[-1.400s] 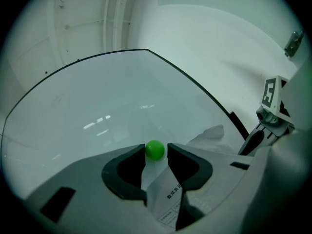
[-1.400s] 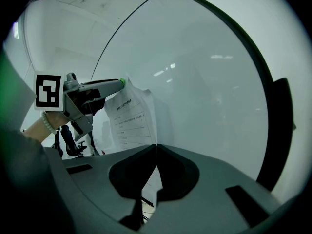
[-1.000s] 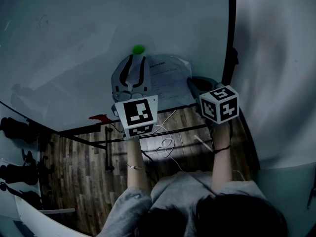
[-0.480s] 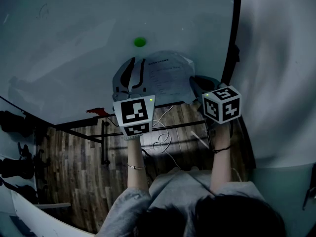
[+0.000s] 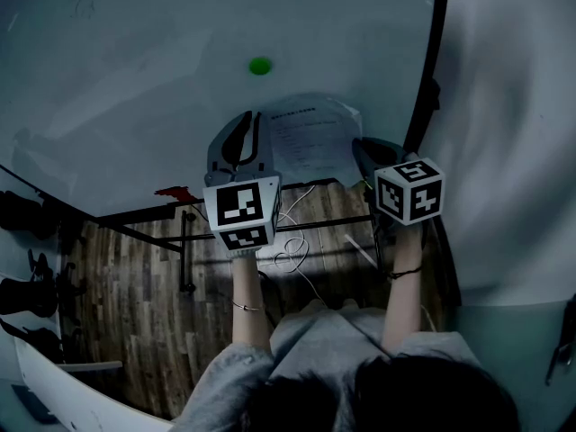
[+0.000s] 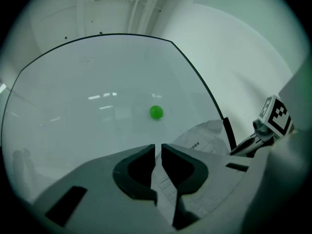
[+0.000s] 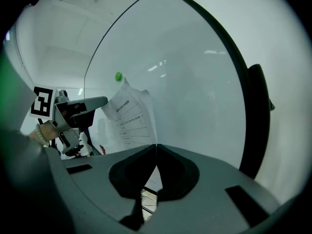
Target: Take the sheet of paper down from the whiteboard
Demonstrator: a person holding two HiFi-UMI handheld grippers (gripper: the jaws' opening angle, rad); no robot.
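Two grippers flank the sheet of paper [image 5: 310, 142]. The right gripper's [image 7: 156, 147] fingers pinch its right edge. The left gripper's [image 6: 158, 147] fingers are closing, a slit apart, with its left edge between them. The printed, rumpled sheet bows off the whiteboard [image 5: 135, 79], and a green magnet [image 5: 260, 65] sits beyond the left fingertips. Both forearms reach forward.

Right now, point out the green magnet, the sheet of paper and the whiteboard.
green magnet [image 5: 260, 65], head view, its centre.
sheet of paper [image 5: 310, 142], head view, its printed middle.
whiteboard [image 5: 135, 79], head view, bare surface left of the magnet.
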